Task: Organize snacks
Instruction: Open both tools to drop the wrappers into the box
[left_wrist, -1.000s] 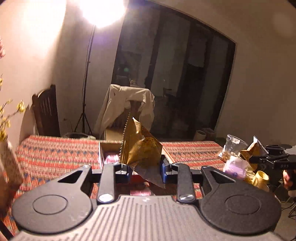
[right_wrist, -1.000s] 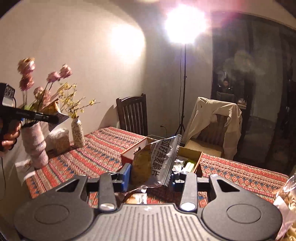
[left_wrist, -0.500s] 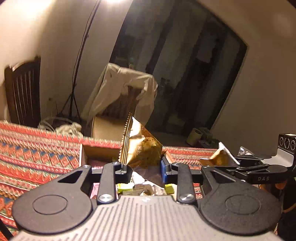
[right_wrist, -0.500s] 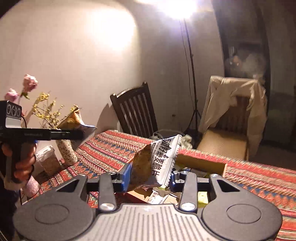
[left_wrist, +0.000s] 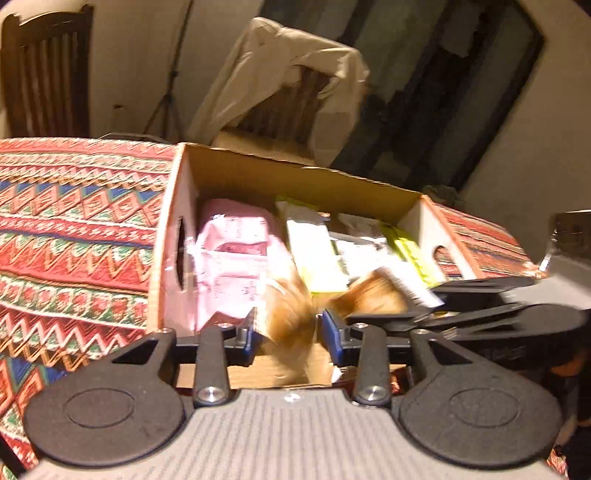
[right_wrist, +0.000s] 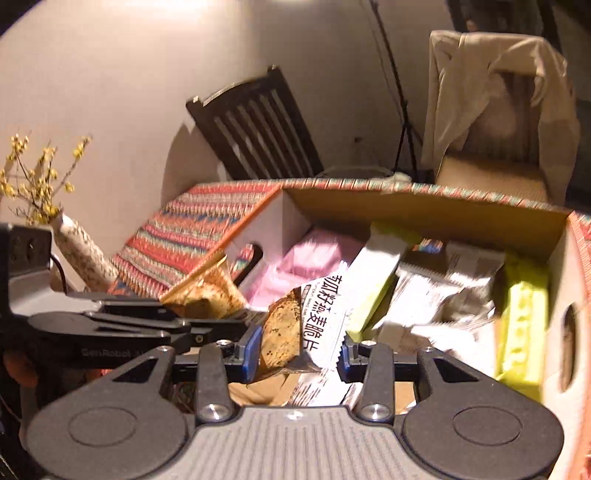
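Note:
An open cardboard box (left_wrist: 295, 181) stands on the patterned tablecloth and holds pink (left_wrist: 236, 251), green and white snack packets. My left gripper (left_wrist: 290, 338) is shut on a gold snack packet (left_wrist: 291, 332), blurred, just over the box's near edge. My right gripper (right_wrist: 299, 350) is shut on a white packet with black lettering (right_wrist: 321, 317), also over the box (right_wrist: 424, 210). The right gripper's side shows in the left wrist view (left_wrist: 461, 310), with its packet (left_wrist: 373, 291). The left gripper and its gold packet (right_wrist: 205, 291) show at left in the right wrist view.
A patterned tablecloth (left_wrist: 74, 229) covers the table. A vase with yellow flowers (right_wrist: 74, 251) stands at the left. A dark wooden chair (right_wrist: 255, 136) and a chair draped with a beige jacket (right_wrist: 495, 99) stand behind the table.
Both grippers have tilted down and moved closer over the box with their packets. The box's contents now fill the view. The gold packet is blurred from motion.

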